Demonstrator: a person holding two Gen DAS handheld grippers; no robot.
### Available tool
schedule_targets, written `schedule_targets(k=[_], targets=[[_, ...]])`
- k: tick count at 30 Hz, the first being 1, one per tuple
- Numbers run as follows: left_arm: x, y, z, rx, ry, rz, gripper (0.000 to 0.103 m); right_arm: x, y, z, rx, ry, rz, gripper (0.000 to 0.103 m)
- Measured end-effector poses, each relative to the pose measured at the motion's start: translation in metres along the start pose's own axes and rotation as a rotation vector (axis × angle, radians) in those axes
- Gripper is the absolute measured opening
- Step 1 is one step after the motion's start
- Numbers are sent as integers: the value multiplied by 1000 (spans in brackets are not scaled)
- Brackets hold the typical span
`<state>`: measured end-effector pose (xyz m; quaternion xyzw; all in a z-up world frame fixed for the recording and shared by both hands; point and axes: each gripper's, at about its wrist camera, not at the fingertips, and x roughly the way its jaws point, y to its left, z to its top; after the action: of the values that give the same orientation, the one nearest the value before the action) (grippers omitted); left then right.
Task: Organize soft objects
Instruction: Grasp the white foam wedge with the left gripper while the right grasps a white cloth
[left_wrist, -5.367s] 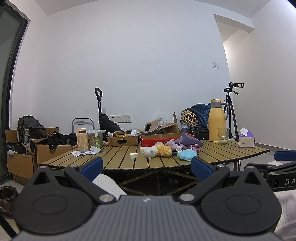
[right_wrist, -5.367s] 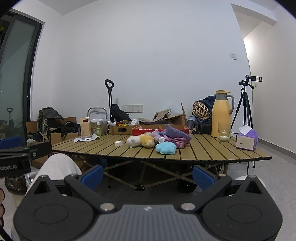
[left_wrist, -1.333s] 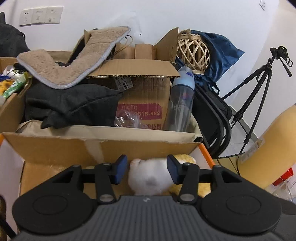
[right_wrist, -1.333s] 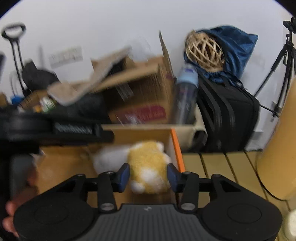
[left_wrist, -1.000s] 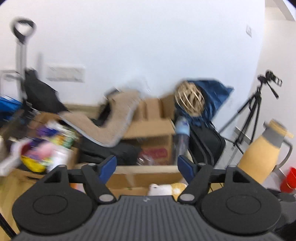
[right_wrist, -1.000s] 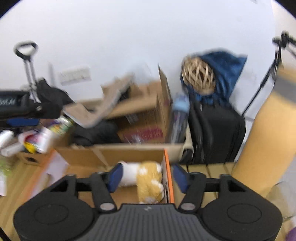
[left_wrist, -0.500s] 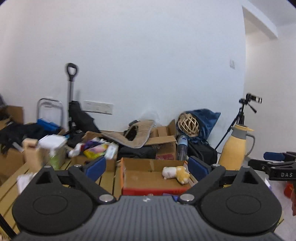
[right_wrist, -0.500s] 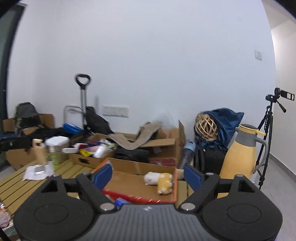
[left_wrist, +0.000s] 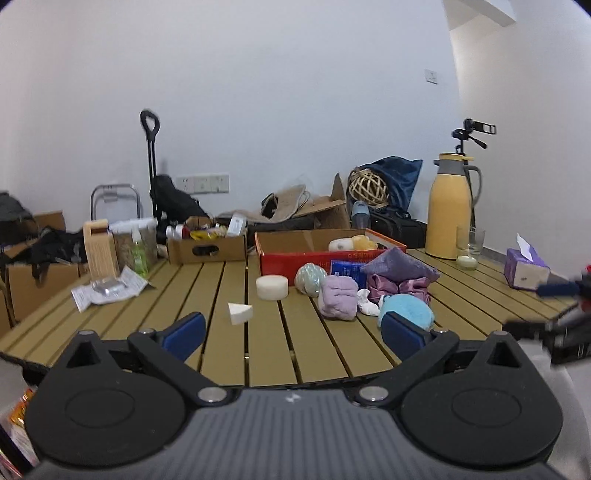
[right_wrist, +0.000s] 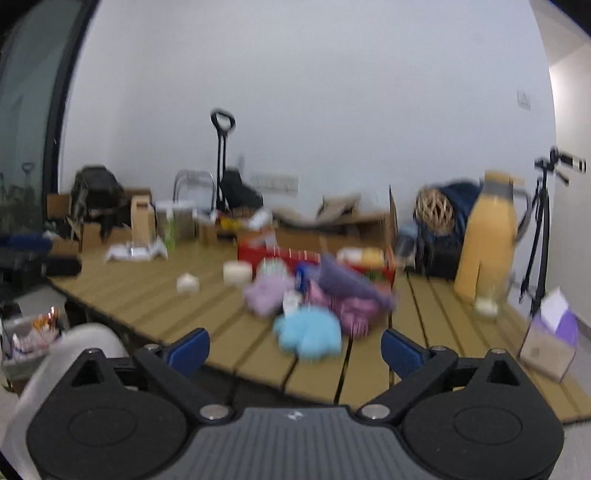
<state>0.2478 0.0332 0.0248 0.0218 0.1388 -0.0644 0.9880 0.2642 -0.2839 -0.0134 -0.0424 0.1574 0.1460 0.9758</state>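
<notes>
since a second or so ago i've pulled both grippers back from the red box (left_wrist: 295, 254); the white plush (left_wrist: 340, 244) and yellow plush (left_wrist: 361, 242) that sat between the fingers then now lie inside it at its right end, and i'm looking at the slatted table (left_wrist: 221, 295) from its near edge again.

left gripper (left_wrist: 293, 330) is spread wide and holds nothing. right gripper (right_wrist: 295, 349) is likewise apart and empty; its view is smeared by motion, so detail there is poor.

what's left sits in a loose heap just in front of the box: a blue fluffy toy (left_wrist: 408, 314) nearest me, a lilac bundle (left_wrist: 338, 302) beside it to the left, a striped pale-green ball (left_wrist: 311, 278) behind that, touching or nearly touching the box wall, a purple pouch (left_wrist: 397, 267) lying over a shiny pink scrunchie (left_wrist: 402, 288), and a scrap of white cloth (left_wrist: 365, 301) between them. a round white sponge (left_wrist: 272, 287) and a white wedge sponge (left_wrist: 240, 313) lie apart, further left.

i judge all of this light and squashy: it should give under the pads rather than slip. i'd take the blue toy across its thickest part, closing well in so the fluff doesn't just pull out. the satin-looking scrunchie is the slick one, and it is tangled under the pouch, so lifting either may drag the other.
</notes>
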Motion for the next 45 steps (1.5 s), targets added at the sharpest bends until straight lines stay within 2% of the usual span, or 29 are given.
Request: schedule_targets(k=[3,6,9,12,15,16,17,18,20,22,24,26,28,30,31,32,38,45], targets=[[16,1,-2,0,18,1,103,9,1,-4,23,8,-7,98],[40,-4,-7,6,52,7,103,23,2,-4,47,21,22,96],[73,2,-10,-24,85,3,103,52,1,1,68,48,80,87],[115,17,-7,-48,135,63,103,89,0,13,69,81,104,80],[170,38,0,-50,186,165,102,132,2,27,38,102,111,74],[190,46,3,-48,204,199,97,149,4,32,14,116,111,71],[204,54,5,-50,209,219,92,165,6,36,-8,130,116,62],[220,60,7,-49,217,227,90,183,6,40,-24,144,123,54],[247,70,9,-60,243,225,78,215,6,46,-47,178,114,44],[269,79,9,-88,269,203,74,246,6,49,-70,224,92,40],[284,83,7,-108,285,180,71,269,6,49,-76,265,105,35],[293,85,3,-125,301,165,70,285,10,45,-97,308,119,31],[295,85,3,-131,309,123,70,292,11,39,-113,310,116,25],[297,84,2,-123,319,108,59,293,6,38,-65,313,148,18],[298,83,1,-117,328,99,44,294,3,37,-53,310,154,17],[299,81,-1,-110,335,92,35,293,1,36,-41,307,159,17],[298,81,0,-120,328,95,29,289,-2,43,-34,300,158,11],[238,59,23,-101,216,30,30,218,-4,75,5,121,185,11]])
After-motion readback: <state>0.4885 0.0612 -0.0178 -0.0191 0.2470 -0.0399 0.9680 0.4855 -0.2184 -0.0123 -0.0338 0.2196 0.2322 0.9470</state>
